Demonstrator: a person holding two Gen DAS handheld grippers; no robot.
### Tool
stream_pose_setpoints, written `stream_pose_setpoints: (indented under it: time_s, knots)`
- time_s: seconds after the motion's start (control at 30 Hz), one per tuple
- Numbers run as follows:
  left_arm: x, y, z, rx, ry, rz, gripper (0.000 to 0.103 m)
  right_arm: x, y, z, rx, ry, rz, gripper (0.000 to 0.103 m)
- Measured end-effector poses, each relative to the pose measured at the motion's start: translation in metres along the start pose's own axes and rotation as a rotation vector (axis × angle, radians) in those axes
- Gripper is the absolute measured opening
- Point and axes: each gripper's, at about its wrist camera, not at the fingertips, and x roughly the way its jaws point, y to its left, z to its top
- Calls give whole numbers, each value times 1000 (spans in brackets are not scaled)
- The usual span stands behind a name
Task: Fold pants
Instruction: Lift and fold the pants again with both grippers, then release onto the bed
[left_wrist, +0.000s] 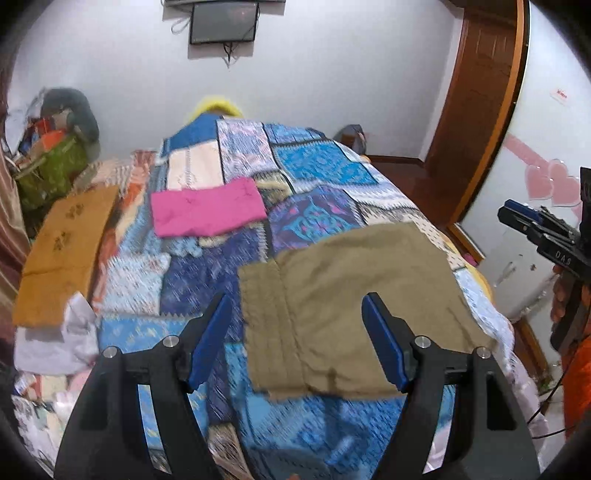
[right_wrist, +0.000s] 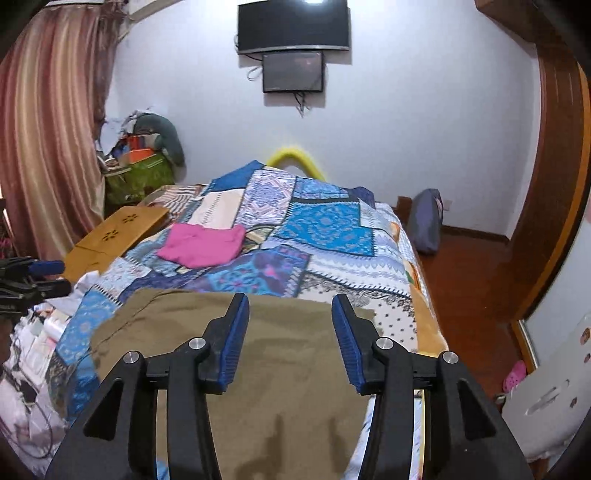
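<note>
The pants lie flat on the bed, near edge, already folded into a rough rectangle w/ a seam running down the left part. Looks like the fold is set and you're clear of the cloth, so the step now is prob. a check, or one more fold if you want it as compact as the pink piece further up the quilt.

If you fold again: take the two near corners together, both hands level, lift just enough to clear the layer under, carry straight across, line edges up before letting go. Don't drag, or the lower layers will shift. The right edge sits near the bed's side, so keep it from sliding off.

Jaws: left gripper stands wide apart, nothing between, above the pants, not touching. Right gripper is part open, narrower than the left, also empty; pants are just underneath it in the right wrist view, no cloth pinched.
</note>
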Motion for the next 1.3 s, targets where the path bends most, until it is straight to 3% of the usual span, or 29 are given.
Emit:
stream_pose_setpoints:
  time_s: [0.23,0.6,0.9,1.1,1.3]
  knots:
    - [15,-3,-37,-61,106,-71,73,3,25,-31,10,24,15,47]
    - [60,-5,-82,-169,287,-184,73,43,27,-72,55,140,-9,47]
    - [76,2,-82,-280,270,-249,84,82,17,-104,98,280,8,47]
    - [94,14,-71,-355,267,-289,86,83,15,-110,117,284,39,47]
    - [121,42,-55,-519,268,-337,86,82,13,-114,124,287,59,47]
